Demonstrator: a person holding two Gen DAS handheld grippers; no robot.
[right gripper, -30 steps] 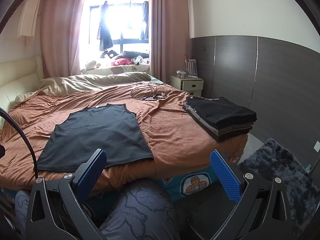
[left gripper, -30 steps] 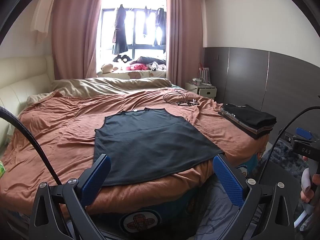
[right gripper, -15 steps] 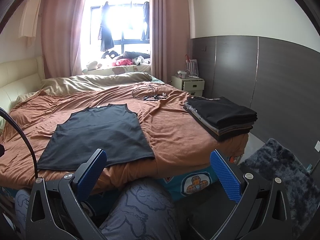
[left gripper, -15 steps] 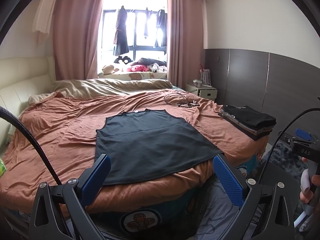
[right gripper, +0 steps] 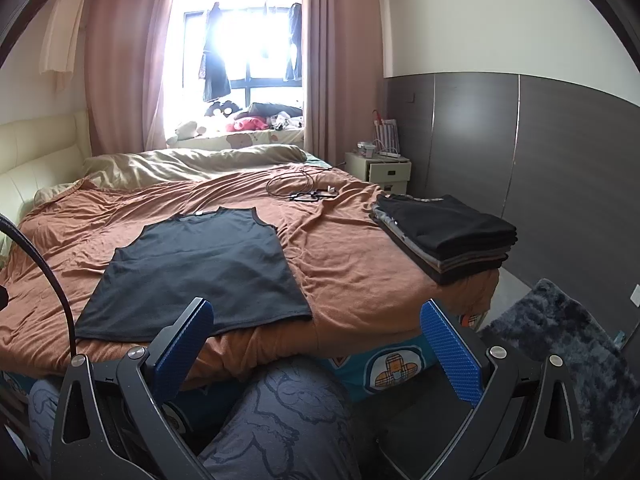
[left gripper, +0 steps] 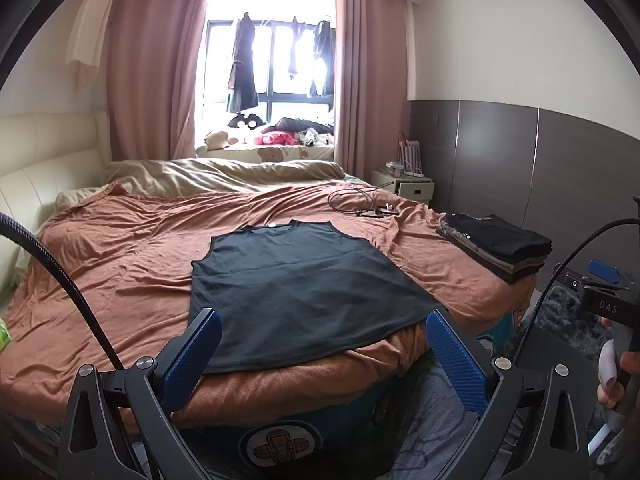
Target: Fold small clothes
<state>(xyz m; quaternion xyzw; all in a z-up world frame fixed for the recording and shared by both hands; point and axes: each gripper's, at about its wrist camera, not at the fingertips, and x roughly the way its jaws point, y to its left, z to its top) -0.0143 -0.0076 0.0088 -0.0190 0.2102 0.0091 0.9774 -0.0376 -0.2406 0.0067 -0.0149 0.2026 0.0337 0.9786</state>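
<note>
A dark sleeveless top (left gripper: 296,292) is seen spread flat, front down or up cannot be told, on the rust-brown cover of a bed (left gripper: 120,264), its hem at the near edge and its neckline pointing toward the window. No fold has been made in it yet. At the bed's right corner a stack of folded dark clothes (right gripper: 444,236) is set, so part of the task is judged done, with this top still left to fold and add to the stack.

The left hand-held gripper (left gripper: 320,356) is held short of the bed with its blue-padded jaws spread wide and nothing between them; the hem is framed between the pads but not touched. The right hand-held gripper (right gripper: 316,354) is likewise held wide open and empty, low before the bed.

From the left wrist view, the person's right hand (left gripper: 616,376) on its handle is shown at the far right edge. From the right wrist view, a patterned trouser knee (right gripper: 288,412) and a shaggy dark rug (right gripper: 560,344) on the floor are shown instead. A coiled cable (right gripper: 300,188) is seen lying on the bed beyond the top.
</note>
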